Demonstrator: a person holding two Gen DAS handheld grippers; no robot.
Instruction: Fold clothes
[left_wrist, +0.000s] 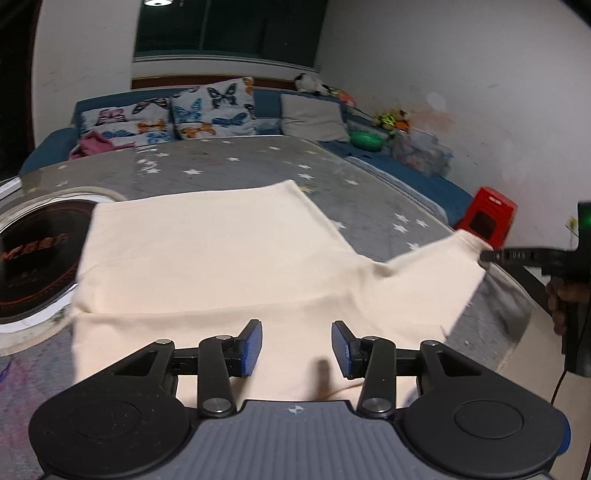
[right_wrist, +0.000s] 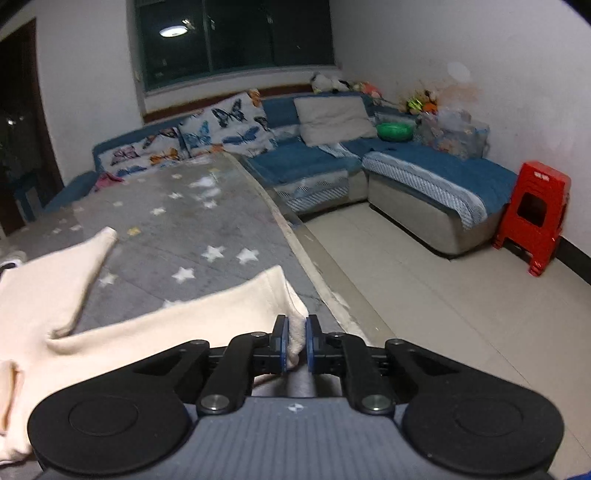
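A cream long-sleeved garment (left_wrist: 207, 258) lies spread on the grey star-patterned table cover (left_wrist: 240, 166). My left gripper (left_wrist: 297, 347) is open and empty, just above the garment's near edge. My right gripper (right_wrist: 296, 343) is shut on the cuff of the garment's sleeve (right_wrist: 184, 328) near the table's right edge. In the left wrist view the right gripper (left_wrist: 491, 255) shows at the far right, pulling the sleeve (left_wrist: 436, 273) out to the side. The garment's other sleeve (right_wrist: 92, 254) lies on the cover further back.
A round black induction cooker (left_wrist: 33, 254) sits on the table at the left, partly under the garment. A blue corner sofa (right_wrist: 424, 173) with butterfly cushions (right_wrist: 229, 129) stands behind. A red plastic stool (right_wrist: 532, 218) stands on the tiled floor (right_wrist: 424, 295) at the right.
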